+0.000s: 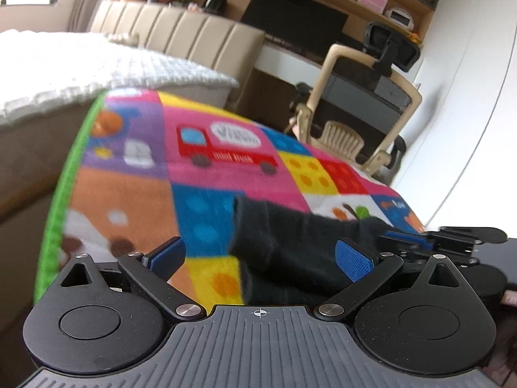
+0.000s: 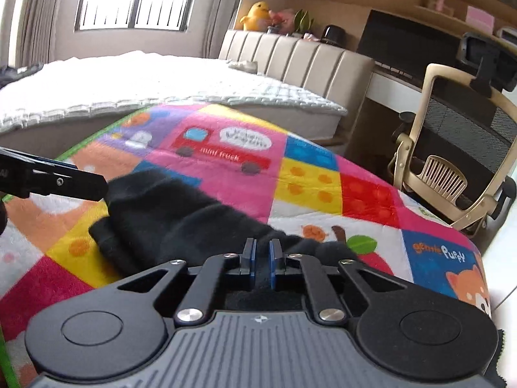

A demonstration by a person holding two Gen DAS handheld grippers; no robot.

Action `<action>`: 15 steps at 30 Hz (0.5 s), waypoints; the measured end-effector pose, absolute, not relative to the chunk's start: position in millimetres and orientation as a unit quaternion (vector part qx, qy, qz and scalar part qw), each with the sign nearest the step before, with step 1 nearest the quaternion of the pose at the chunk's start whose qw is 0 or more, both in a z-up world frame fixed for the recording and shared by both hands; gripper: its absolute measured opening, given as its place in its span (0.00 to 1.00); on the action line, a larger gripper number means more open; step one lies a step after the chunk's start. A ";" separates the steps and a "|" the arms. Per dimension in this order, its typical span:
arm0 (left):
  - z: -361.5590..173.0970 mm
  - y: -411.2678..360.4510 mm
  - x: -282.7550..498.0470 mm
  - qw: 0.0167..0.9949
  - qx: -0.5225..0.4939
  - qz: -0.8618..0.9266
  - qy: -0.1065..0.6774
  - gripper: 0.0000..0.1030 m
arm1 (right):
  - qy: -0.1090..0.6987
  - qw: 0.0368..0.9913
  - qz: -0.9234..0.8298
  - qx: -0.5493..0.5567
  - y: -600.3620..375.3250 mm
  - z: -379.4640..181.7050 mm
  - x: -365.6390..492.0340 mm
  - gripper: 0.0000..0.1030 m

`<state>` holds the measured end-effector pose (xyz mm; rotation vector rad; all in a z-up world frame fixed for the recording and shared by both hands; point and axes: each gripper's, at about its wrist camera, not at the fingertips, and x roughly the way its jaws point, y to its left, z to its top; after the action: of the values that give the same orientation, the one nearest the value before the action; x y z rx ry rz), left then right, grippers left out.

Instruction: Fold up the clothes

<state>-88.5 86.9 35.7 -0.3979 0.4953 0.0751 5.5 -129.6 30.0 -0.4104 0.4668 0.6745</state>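
While the left claw (image 1: 258,255) stands spread wide with its blue pads far apart, nothing is pressed between them; the black garment (image 1: 290,245) lies on the mat just ahead of it, its near edge running in front of the right-hand pad (image 1: 353,260), though contact cannot be told. The right claw (image 2: 261,266) is drawn nearly closed, its two blue pads standing close together with a thin slot between them. Black cloth bunches directly under and ahead of those pads, and a fold of it seems pinched there, but the pictures do not settle that. From the right claw the garment (image 2: 168,216) stretches away to the left and forward across the colourful play mat (image 2: 310,181). The tip of the left claw shows at the left edge of the right wrist view, just beside the garment's far end. Beyond the mat are a bed (image 2: 129,90) and, to the right, a desk chair (image 2: 452,161).
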 end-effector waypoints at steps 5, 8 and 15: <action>36.9 96.3 -84.8 0.949 -0.173 0.059 0.258 0.47 | 0.214 0.880 0.371 -0.208 -115.1 30.1 -12.3 0.09; 32.8 104.1 -89.3 0.948 -0.161 0.071 0.266 0.45 | 0.205 0.870 0.395 -0.211 -106.1 27.9 -20.5 0.10; 35.1 105.9 -101.5 0.956 -0.112 0.065 0.264 0.54 | 0.213 0.849 0.424 -0.235 -84.8 8.5 -27.0 0.54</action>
<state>-101.5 105.9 35.1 -0.2267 0.5355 0.1330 -27.0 -84.8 8.5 -0.4950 0.4480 0.8931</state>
